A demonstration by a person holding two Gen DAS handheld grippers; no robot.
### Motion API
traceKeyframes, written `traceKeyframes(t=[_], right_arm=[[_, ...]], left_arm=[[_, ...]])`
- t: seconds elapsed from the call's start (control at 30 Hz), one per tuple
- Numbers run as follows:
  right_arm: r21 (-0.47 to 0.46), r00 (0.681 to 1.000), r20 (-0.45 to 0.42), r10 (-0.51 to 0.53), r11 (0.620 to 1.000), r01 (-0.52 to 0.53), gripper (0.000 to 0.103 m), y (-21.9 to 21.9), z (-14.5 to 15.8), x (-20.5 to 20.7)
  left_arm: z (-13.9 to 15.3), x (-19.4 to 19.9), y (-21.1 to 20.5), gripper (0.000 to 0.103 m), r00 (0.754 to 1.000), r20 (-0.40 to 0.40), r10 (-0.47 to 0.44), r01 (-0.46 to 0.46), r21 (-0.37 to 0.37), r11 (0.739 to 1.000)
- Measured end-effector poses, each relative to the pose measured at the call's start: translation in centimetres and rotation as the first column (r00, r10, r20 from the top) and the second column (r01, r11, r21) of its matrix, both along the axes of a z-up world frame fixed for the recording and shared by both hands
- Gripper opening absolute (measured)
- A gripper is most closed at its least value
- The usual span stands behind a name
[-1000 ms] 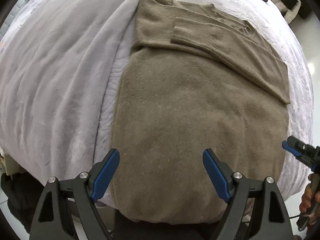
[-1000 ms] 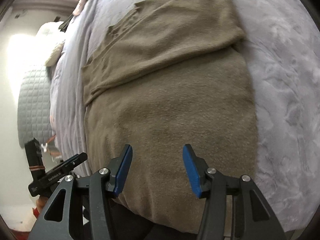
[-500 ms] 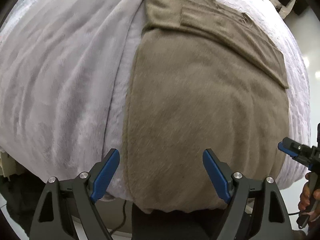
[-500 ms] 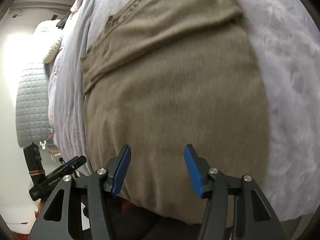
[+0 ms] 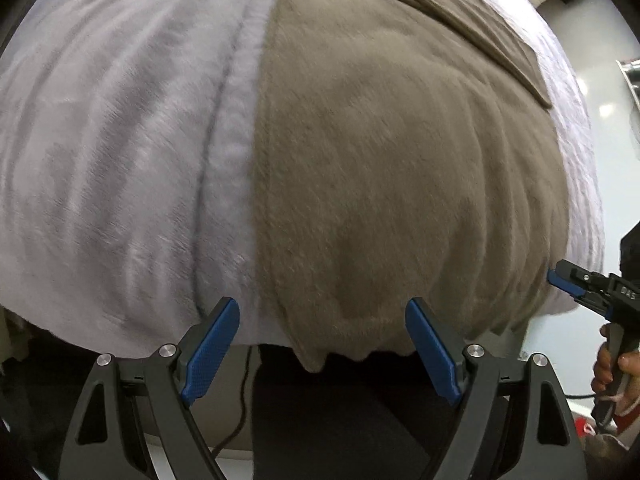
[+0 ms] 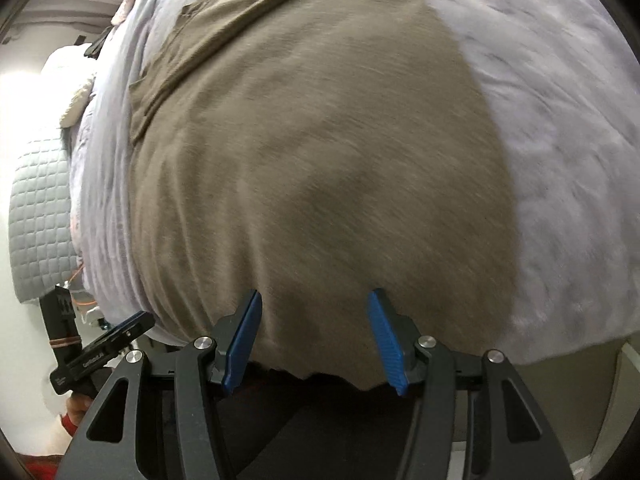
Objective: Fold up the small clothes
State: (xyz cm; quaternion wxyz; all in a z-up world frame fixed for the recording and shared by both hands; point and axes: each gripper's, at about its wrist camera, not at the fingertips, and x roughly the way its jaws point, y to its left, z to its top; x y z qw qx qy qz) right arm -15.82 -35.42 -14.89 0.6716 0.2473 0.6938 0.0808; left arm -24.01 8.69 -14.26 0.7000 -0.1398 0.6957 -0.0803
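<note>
Sweater (image 5: 400,168) hem overhangs bed (image 5: 120,140) edge, tongs (image 5: 326,346) spread.

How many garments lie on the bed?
1: a brown sweater lies flat on the grey blanket, its hem hanging over the near edge. Others may be hidden outside the view.

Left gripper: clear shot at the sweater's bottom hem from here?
Probably yes. The left gripper is open, and the sweater has its near hem hanging over the bed edge right between the fingers, with nothing lying across it. The right gripper is off to the side.
</note>
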Motion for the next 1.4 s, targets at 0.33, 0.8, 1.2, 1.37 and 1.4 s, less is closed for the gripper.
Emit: traceKeyframes(t=[0.33,0.8,1.2,1.37,1.4], right_arm=[[-0.083,0.997,-0.051,-0.058,0.995,0.054,0.059,-4.6,-2.3,-5.2],[0.073,0.991,-0.077,-0.113,0.990,0.119,0.008,-3.6,-5.1,-5.7],[0.391,0.964,0.076,-0.256,0.897,0.207,0.007,-2.8,0.6,-2.1],[0.500,0.940,0.138,-0.312,0.841,0.206,0.007,-3.1,3.5,3.2],[0.520,0.934,0.146,-0.325,0.829,0.208,0.007,-3.3,4.0,4.6]], left_arm=[[-1.9,-0.3,-1.5,0.085,0.998,0.002,-0.060,0.060,-0.069,0.996],[-3.1,0.5,-4.3,0.012,0.993,0.006,-0.114,0.114,-0.097,0.989],[5.2,4.0,-2.6,0.012,0.978,0.209,-0.002,0.063,-0.288,0.956],[8.6,8.8,-1.5,0.012,0.957,0.276,0.089,0.006,-0.327,0.945],[9.0,9.7,-1.3,0.012,0.953,0.286,0.101,-0.001,-0.332,0.943]])
